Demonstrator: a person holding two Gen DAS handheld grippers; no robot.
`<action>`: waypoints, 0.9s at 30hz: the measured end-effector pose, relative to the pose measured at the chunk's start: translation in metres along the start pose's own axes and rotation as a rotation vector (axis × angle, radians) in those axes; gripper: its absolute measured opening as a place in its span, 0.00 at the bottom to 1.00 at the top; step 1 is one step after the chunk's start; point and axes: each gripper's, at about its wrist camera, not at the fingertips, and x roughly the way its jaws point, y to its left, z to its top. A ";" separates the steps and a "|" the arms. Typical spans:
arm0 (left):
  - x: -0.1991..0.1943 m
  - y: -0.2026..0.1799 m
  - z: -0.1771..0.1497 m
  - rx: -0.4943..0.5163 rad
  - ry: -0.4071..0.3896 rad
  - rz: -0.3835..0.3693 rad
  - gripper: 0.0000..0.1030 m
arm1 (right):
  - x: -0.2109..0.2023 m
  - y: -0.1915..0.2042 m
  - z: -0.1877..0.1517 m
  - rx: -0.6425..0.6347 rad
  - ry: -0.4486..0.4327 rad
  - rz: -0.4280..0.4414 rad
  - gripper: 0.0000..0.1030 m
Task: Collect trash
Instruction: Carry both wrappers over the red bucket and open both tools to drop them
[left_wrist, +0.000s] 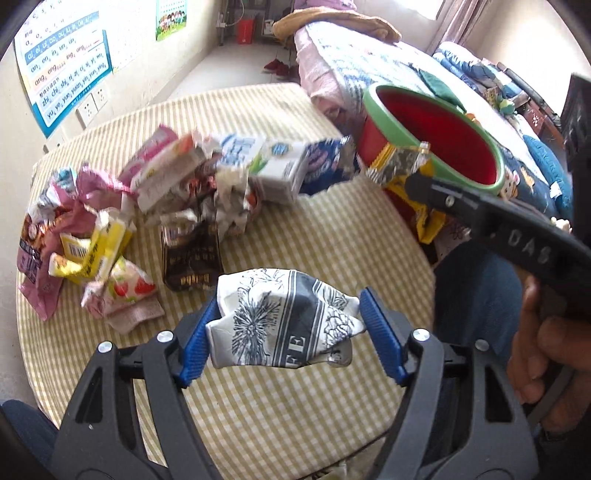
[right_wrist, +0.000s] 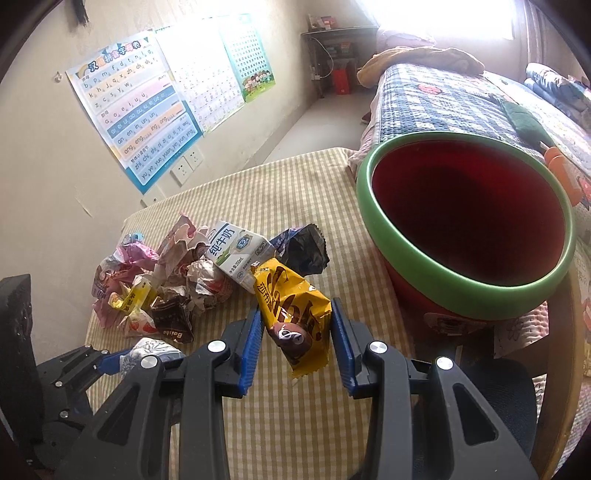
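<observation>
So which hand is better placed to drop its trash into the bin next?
Right. In the left wrist view the right gripper holds the yellow wrapper at the bin's green rim. The left gripper holds its black-and-white wrapper over the table.

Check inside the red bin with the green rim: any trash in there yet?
The red plastic bin with the green rim shows only bare, dark red inner wall in the right wrist view; no trash is visible. The near rim hides the bottom.

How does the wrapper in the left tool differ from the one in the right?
The left tool grips a crumpled white-and-navy flowered wrapper; the right tool holds a smoother yellow snack wrapper with brown lettering. The yellow one lies lengthwise, the white one crosswise. Both are held above the checked tablecloth.
</observation>
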 end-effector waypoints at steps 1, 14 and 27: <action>-0.004 -0.002 0.005 0.000 -0.013 -0.004 0.69 | -0.002 -0.002 0.003 0.003 -0.005 -0.003 0.34; -0.028 -0.038 0.075 0.020 -0.143 -0.077 0.70 | -0.035 -0.047 0.047 0.044 -0.107 -0.067 0.34; -0.012 -0.085 0.138 0.069 -0.173 -0.178 0.70 | -0.050 -0.119 0.072 0.134 -0.154 -0.152 0.34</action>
